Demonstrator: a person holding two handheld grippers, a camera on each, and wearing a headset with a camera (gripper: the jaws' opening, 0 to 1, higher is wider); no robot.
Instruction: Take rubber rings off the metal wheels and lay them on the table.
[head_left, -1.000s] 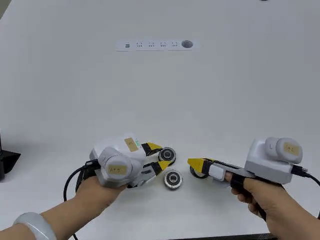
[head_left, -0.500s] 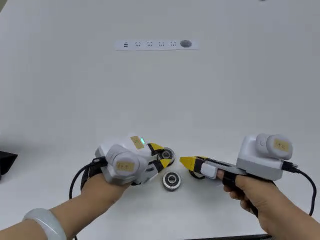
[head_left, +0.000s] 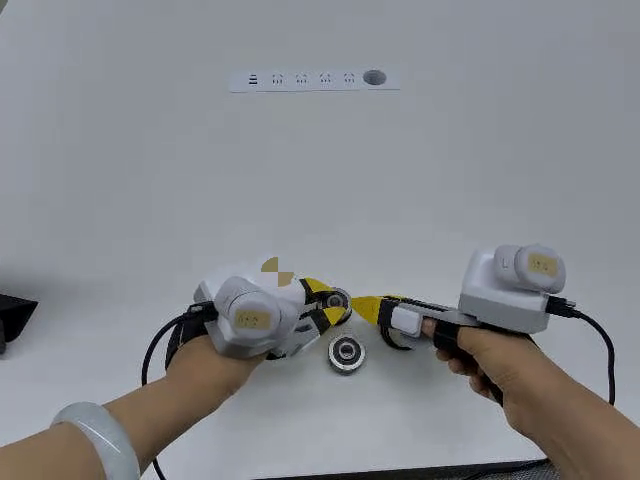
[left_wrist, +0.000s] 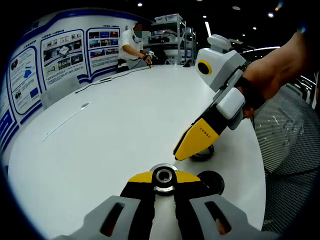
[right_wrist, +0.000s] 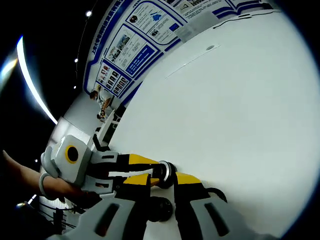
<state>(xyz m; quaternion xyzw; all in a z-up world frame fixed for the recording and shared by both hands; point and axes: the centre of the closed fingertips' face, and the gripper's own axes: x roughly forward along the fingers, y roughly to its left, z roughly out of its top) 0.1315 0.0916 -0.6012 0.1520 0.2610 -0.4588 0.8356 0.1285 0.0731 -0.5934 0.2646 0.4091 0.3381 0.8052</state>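
Note:
My left gripper (head_left: 328, 305) (left_wrist: 164, 176) is shut on a metal wheel (head_left: 337, 299) (left_wrist: 164, 178) with a black rubber ring, held just above the white table. The right gripper (head_left: 365, 305) (right_wrist: 162, 179) points at that wheel (right_wrist: 166, 172) from the right, jaws slightly apart and tips close beside it. From the left gripper view its yellow tip (left_wrist: 197, 140) is a little short of the wheel. A second wheel (head_left: 346, 353) (left_wrist: 211, 182) lies flat on the table. A dark ring-shaped piece (head_left: 392, 340) (left_wrist: 204, 154) lies under the right gripper.
A white power strip (head_left: 314, 79) lies far back on the table (head_left: 450, 180). A black object (head_left: 10, 312) sits at the left edge. Cables trail from both grippers toward me. A person stands at the table's far end in the left gripper view.
The right gripper has moved left and slightly up, bringing its tip to the wheel in the left gripper. The left gripper has shifted a little right with the wheel.

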